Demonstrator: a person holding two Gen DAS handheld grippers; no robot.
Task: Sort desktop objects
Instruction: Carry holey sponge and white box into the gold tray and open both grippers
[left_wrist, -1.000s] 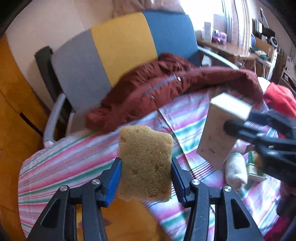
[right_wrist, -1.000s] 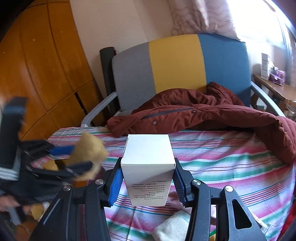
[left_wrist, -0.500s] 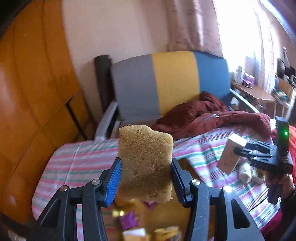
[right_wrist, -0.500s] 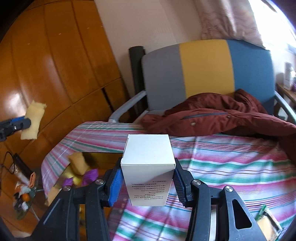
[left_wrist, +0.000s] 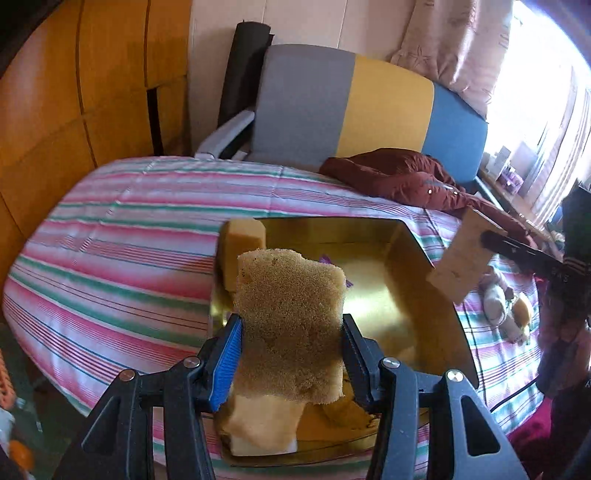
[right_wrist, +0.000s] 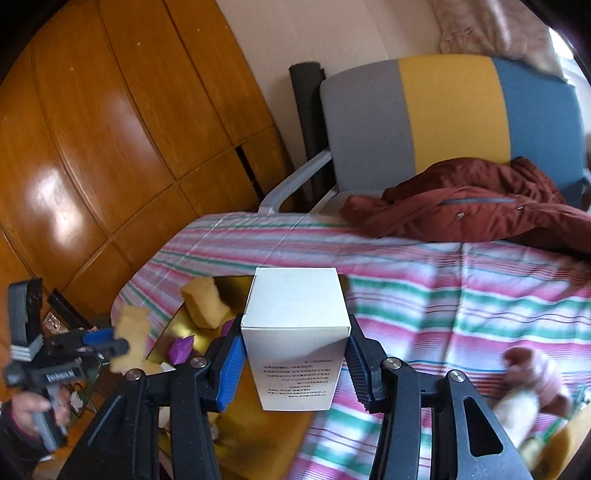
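Two things are in hand right now: a tan sponge (left_wrist: 290, 325) pinched in the left tool (left_wrist: 291, 350), and a white cardboard box (right_wrist: 297, 332) clamped upright in the right tool (right_wrist: 295, 363). Both are up in the air, the sponge right over the near end of the shiny gold tray (left_wrist: 406, 258), the box above the tray's edge on the striped side. My guess on handling: the sponge is super light and squishy, so the pads bite into its sides and it won't slip, but it could flop or spring when let go, so drop it low. The box looks light and probably hollow, with stiff-ish walls that would dent if squeezed hard; holding it on two opposite flat faces near the middle, like it is now, seems right. The tray already holds another yellow sponge block (left_wrist: 243, 236) at the far left corner, a paler spongy piece at the near end under the held one, and something purple (right_wrist: 181, 347). It sits on the counter, which is covered in a pink-and-green striped cloth (left_wrist: 129, 229). Off to the right on the cloth is a small plush-looking toy (left_wrist: 498, 299), kinda blurry. Behind it all, a dark red jacket (right_wrist: 461, 210) is slumped over a grey, yellow and blue chair (right_wrist: 443, 110).
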